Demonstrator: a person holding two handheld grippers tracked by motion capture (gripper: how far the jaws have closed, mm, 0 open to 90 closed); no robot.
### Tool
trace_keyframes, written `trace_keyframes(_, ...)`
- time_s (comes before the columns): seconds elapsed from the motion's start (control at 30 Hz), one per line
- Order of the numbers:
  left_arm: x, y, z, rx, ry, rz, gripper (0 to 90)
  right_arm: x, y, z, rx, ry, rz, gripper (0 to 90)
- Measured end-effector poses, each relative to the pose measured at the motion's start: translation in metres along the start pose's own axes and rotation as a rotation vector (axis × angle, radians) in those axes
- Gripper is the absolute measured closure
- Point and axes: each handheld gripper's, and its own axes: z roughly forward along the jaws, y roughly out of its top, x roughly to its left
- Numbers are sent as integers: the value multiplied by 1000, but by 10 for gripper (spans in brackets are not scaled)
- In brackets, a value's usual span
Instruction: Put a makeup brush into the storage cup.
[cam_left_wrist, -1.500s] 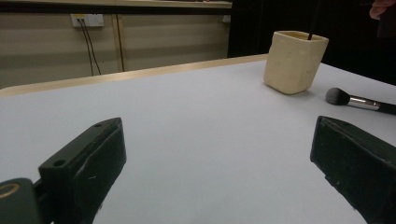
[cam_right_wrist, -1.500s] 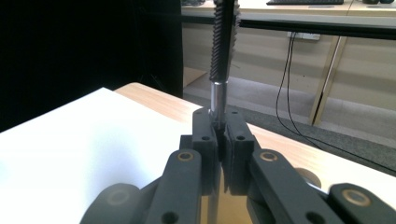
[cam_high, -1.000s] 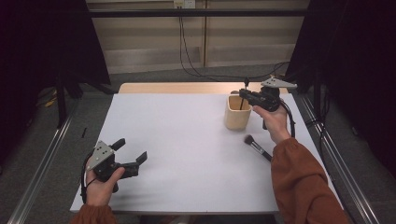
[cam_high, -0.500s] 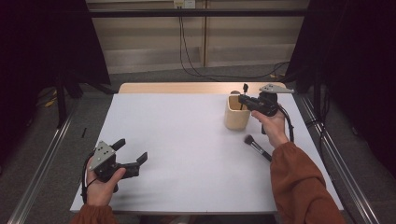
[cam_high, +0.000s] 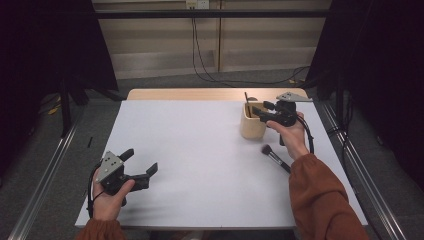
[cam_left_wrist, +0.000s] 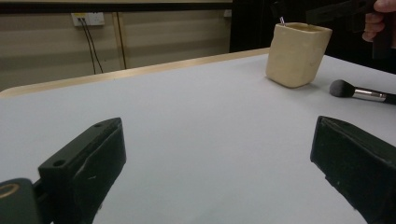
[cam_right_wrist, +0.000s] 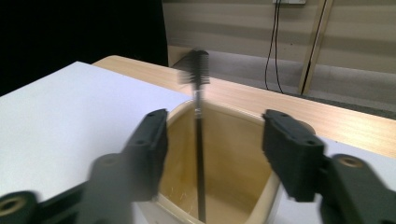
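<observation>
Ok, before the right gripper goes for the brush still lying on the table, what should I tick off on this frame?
1. Spoolie brush stands inside the beige cup, let go: ok, it stands free between the open jaws.
2. Right gripper open and empty: ok.
3. Cup upright on the table: ok.
4. Powder brush free to pick: ok, it lies flat beside the cup, apart from it.
5. Left gripper out of the way: ok, open at the near left corner, holding nothing.
6. Right gripper's jaws clear of the cup rim: cannot tell, they flank it closely.
</observation>
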Motion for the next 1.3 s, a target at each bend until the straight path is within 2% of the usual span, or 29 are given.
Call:
trace_keyframes(0.2, 0, 0, 0, -4, -4, -18, 34, 2, 1, -3, -17, 6, -8, 223)
trace_keyframes(0.27, -1, 0, 0, -7, -7, -19, 34, 4, 2, -4, -28, -4, -15, 160)
trace_keyframes(0.43, -1, 1, 1, -9, -8, -23, 34, 6, 1, -9, -27, -4, -21, 75)
trace_keyframes(0.8, 1, 0, -1, -11, -4, -25, 34, 3, -4, -26, -63, 9, 7, 7)
trace_keyframes(1.3, 0, 1, -3, -13, 0, -20, 34, 5, -11, -50, -66, -10, 26, 15)
